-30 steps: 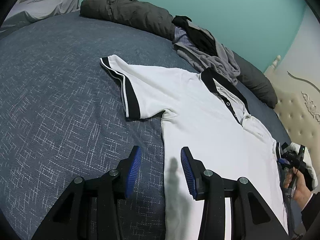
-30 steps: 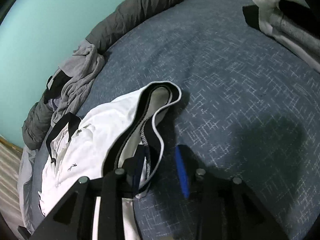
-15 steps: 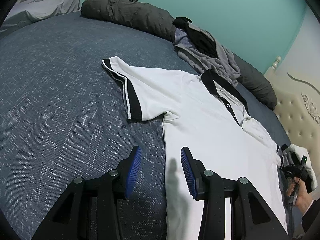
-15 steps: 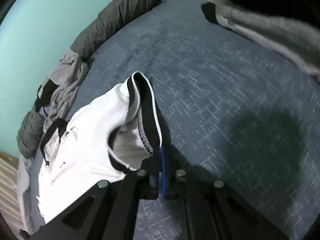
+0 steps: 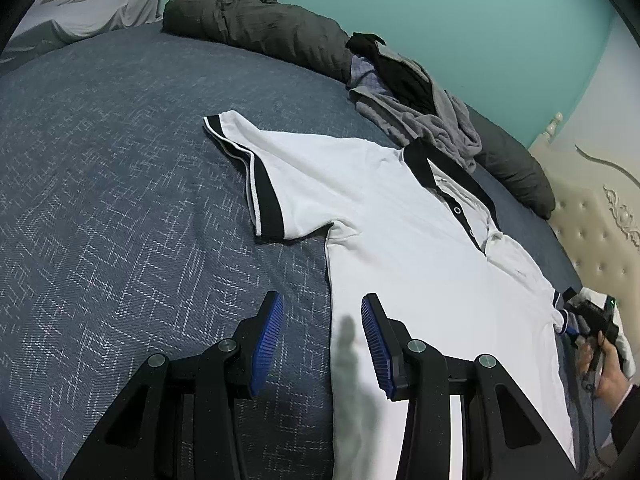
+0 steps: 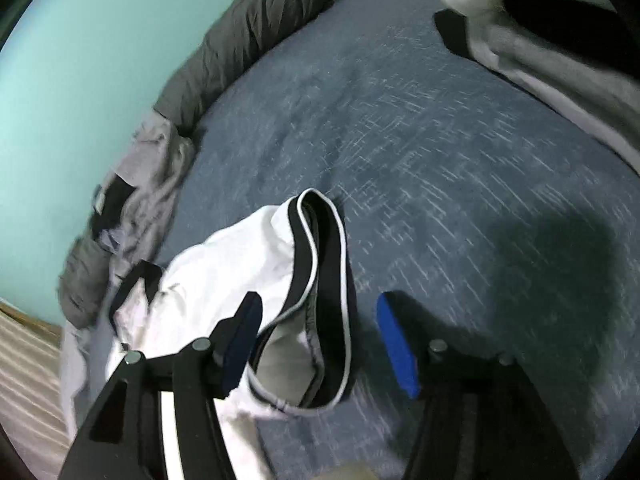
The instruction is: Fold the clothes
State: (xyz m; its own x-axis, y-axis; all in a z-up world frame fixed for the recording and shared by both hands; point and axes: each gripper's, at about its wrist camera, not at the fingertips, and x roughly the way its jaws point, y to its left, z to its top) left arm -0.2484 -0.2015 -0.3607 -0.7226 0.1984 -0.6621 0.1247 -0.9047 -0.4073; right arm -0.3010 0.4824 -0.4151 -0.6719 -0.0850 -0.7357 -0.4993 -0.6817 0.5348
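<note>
Best to close the spread right claw (image 6: 320,344) squarely on the black-banded sleeve cuff (image 6: 320,300) lying between its fingers, gathering both layers before carrying it across the white polo shirt (image 5: 400,248). Spread flat on the bed (image 5: 120,200), collar toward the headboard. Left claw (image 5: 322,340) released too, straddling the shirt's side edge.

The polo shirt (image 5: 420,272) runs off the left wrist view's near edge, its hem unseen. The right wrist view is motion-blurred; its folded clothes (image 6: 540,40) are cut by the far right edge. The grey clothes pile (image 5: 412,96) partly hides the dark quilt (image 5: 256,28).
</note>
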